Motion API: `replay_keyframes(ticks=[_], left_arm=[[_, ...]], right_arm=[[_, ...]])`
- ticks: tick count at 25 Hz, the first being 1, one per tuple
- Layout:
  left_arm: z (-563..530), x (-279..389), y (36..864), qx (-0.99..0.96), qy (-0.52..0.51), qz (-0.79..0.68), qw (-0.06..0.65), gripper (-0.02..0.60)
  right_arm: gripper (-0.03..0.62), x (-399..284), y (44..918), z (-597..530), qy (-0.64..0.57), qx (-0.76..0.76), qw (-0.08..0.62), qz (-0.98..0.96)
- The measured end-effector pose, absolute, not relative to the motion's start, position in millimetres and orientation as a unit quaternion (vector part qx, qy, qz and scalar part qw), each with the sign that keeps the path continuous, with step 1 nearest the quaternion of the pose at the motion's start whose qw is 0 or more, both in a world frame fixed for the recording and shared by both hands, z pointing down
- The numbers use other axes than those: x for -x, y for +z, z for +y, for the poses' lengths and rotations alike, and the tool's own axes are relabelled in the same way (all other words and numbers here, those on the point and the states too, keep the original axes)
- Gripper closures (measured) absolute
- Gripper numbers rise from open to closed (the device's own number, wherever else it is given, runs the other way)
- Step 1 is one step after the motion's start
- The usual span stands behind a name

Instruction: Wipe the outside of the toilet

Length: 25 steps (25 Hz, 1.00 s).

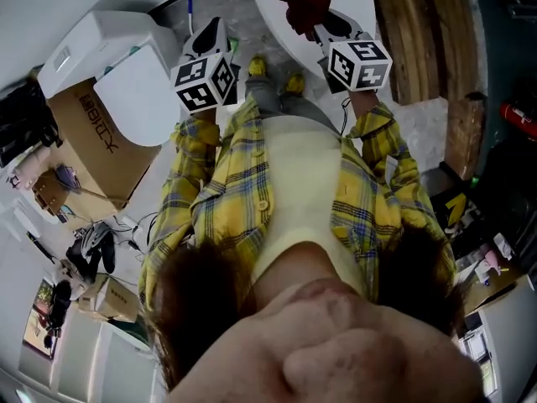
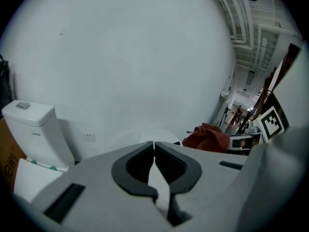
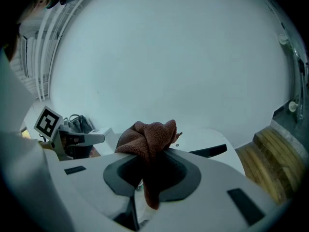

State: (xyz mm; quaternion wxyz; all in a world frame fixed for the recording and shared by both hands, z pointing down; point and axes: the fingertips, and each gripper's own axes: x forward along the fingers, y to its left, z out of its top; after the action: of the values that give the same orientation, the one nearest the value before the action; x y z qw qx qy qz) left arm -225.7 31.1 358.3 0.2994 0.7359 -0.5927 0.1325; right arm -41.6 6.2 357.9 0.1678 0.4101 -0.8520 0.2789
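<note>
We have right gripper [image 3: 150, 154] clamped on crumpled rust-brown terry cloth [image 3: 147, 137], left gripper [image 2: 154, 148] closed empty, smooth white toilet [image 2: 35, 129] leftward.
</note>
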Motion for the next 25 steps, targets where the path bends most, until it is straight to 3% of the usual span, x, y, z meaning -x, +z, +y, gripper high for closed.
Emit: replay_keyframes(ticks=[12, 25], left_arm=[[-3.5, 245.9, 388.2, -0.748, 0.128, -0.570, 0.314, 0.568], [-4.9, 202.2, 414.5, -0.694, 0.106, -0.612, 0.364, 0.566]], right_arm=[[0.514, 79.5, 384.8, -33.8, 0.267, -0.394, 0.200, -0.857], [0.514, 79.2, 426.0, -76.8, 0.262, -0.295, 0.239, -0.887]])
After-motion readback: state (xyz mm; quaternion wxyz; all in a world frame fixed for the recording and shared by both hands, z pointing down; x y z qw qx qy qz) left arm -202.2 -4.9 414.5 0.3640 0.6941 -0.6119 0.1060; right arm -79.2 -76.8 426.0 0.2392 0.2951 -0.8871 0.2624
